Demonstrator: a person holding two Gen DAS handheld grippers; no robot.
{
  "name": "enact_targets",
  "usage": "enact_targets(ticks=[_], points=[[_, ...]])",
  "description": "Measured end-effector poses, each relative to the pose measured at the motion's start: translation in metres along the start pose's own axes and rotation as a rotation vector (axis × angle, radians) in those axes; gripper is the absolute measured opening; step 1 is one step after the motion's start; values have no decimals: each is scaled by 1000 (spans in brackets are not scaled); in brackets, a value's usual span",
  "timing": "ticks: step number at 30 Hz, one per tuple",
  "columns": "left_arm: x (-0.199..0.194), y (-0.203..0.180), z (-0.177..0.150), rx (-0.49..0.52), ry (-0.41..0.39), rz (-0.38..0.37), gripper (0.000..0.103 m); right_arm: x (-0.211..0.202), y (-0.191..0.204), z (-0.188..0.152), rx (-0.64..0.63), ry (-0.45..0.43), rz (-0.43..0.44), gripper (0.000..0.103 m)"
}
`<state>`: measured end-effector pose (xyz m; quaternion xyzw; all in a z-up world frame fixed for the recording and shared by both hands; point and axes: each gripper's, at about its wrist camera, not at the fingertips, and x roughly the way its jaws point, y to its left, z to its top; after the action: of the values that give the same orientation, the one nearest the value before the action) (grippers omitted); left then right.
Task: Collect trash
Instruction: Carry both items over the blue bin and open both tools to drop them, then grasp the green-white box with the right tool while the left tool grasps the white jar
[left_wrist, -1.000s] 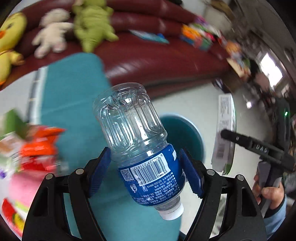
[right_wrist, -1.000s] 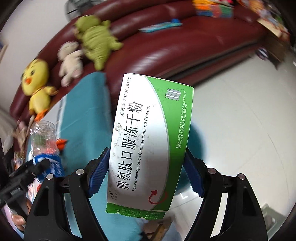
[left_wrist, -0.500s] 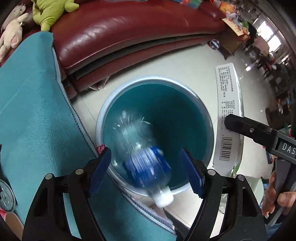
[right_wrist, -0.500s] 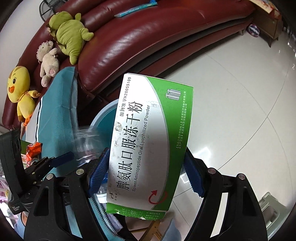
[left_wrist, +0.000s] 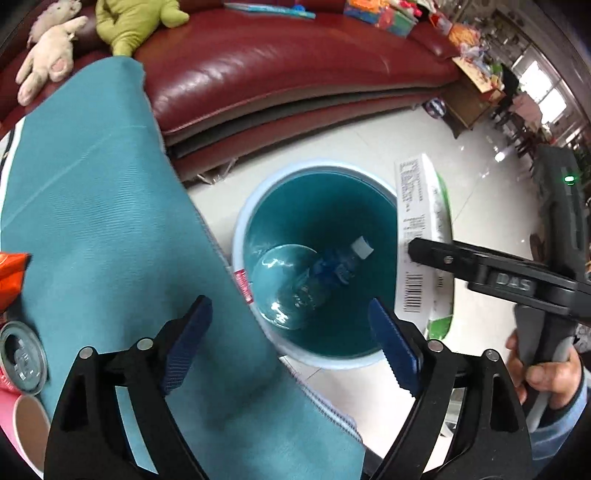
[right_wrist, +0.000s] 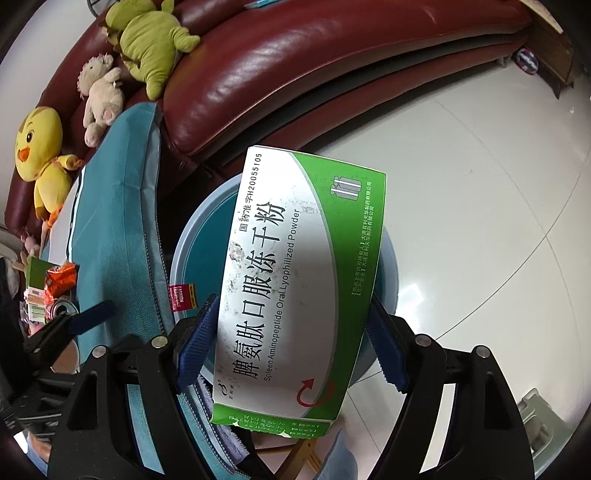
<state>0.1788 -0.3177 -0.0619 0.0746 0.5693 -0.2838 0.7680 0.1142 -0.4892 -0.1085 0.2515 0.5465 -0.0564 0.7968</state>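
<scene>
bottle (left_wrist: 314, 280) lying inside the bin (left_wrist: 240, 236), base toward the lens, white cap (left_wrist: 362, 248) pointing away, blue label crumpled midway along it. left tool (left_wrist: 288, 332) above the bin's near rim, pointing steeply down; its jaws have just been opening and stand wide apart, nothing between the blue pads (left_wrist: 186, 343). bin: round, pale rim, teal inside, standing on the white tiled floor (left_wrist: 332, 140) just beside the bench edge, which is draped in a teal cloth (left_wrist: 103, 206) with a small red tag hanging next to the bin.

right tool (right_wrist: 291, 339) gripping a green-and-white box (right_wrist: 295, 280) by its long sides, both pads pressed against the card. box held lengthwise along the fingers, over the bin in the right wrist view; in the left wrist view it hangs at the bin's far right rim, barcode side facing the lens, with a hand (left_wrist: 546, 373) on the tool's handle.

on the bench, at the left: an opened can (left_wrist: 22, 358), an orange wrapper (left_wrist: 11, 273), and a pink cup partly cut off by the frame. behind the bin, a dark red leather sofa (left_wrist: 295, 62) carrying a green plush (right_wrist: 151, 40), a cream plush (right_wrist: 101, 94) and a yellow duck plush (right_wrist: 40, 155).
</scene>
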Motion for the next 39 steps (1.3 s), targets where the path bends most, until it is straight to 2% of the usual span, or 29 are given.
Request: enact_targets(ticks=[6,19,24,34,39], points=[[-25,12,-11,-34,-35,-21,92,14,14,2,-1,52,-3,74],[-72,43,-41,-79,-98,-34,92,-10,68,-14,-80,32,-33,76],[-98,70,-63,-126,-128,-18,92,-16,97,-25,-129,35,-32,76],[-161,150,-119,-215,-216,50,93,-22,195,-52,-306,46,-20,76],[-191,207,-147,-255,-260,134,93,-18,263,-61,-462,60,-30,77]])
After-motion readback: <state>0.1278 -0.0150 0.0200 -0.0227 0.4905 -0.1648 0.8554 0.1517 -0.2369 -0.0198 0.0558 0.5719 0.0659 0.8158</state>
